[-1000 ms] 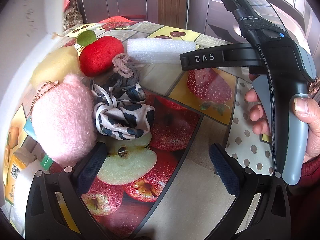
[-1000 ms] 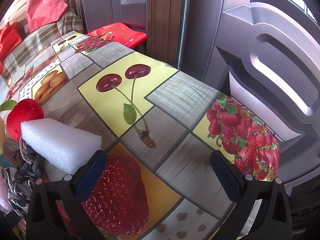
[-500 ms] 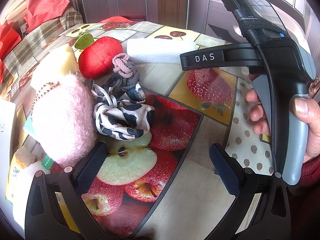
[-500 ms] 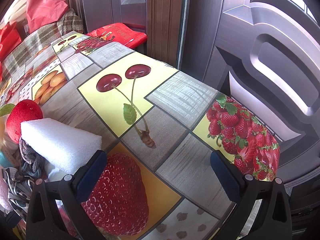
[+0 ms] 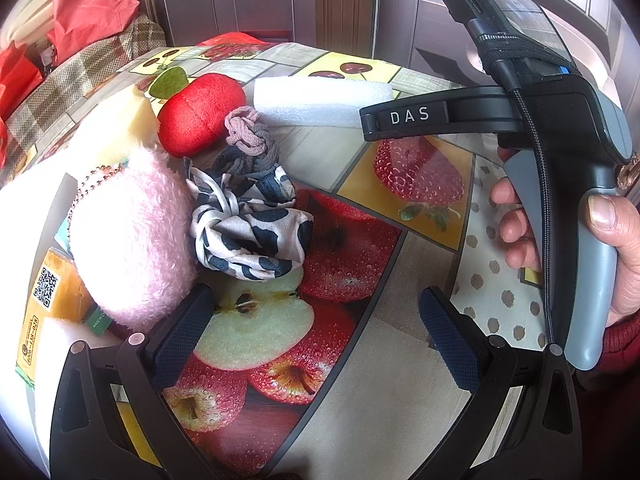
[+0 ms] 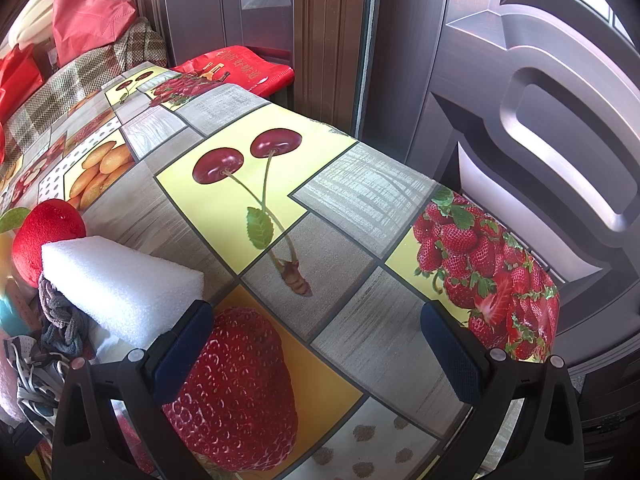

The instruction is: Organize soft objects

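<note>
Behind the pink plush (image 5: 128, 240), an orange carton (image 5: 52, 292) and a green tag (image 5: 97, 321) show only in part. The yellow sponge (image 5: 120, 128) beyond the plush is half covered. In the right wrist view, the picture's left edge cuts the red plush apple (image 6: 44, 232) and the patterned scarf (image 6: 28, 368).

Fuzzy pink plush (image 5: 128, 240), satiny scarf (image 5: 252, 236), white foam block (image 5: 320, 100), prob. glossy vinyl tablecloth (image 6: 360, 200).
</note>
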Demonstrator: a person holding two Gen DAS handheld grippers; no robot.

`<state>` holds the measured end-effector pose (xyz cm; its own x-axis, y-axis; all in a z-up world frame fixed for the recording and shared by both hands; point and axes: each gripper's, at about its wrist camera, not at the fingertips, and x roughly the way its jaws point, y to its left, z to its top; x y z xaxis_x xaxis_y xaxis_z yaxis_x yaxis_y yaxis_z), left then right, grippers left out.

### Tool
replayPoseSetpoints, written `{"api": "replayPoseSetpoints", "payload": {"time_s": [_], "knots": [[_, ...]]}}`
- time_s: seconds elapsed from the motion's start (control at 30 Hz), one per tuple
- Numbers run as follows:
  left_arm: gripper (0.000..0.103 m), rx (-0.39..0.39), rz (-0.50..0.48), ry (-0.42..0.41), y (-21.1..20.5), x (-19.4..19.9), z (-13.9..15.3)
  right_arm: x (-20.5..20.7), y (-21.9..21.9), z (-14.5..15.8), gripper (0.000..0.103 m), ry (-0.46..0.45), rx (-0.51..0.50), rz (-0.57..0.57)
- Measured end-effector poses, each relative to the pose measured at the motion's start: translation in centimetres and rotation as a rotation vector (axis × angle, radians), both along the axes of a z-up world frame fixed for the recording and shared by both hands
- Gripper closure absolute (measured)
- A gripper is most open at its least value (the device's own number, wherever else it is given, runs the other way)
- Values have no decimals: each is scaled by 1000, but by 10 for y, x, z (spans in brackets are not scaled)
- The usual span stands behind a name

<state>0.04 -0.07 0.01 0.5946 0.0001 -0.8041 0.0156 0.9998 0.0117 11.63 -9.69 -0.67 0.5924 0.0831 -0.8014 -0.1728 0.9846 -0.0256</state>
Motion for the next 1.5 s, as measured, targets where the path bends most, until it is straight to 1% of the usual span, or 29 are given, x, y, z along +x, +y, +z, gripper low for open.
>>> {"api": "replayPoseSetpoints", "payload": {"time_s": [1.37,1.5], "knots": [[1,2,-4,0,-1,3,1,0,0,0,0,0,0,0],[1,-3,-19,-17,-5,1,5,0,0,0,0,0,1,0]]}}
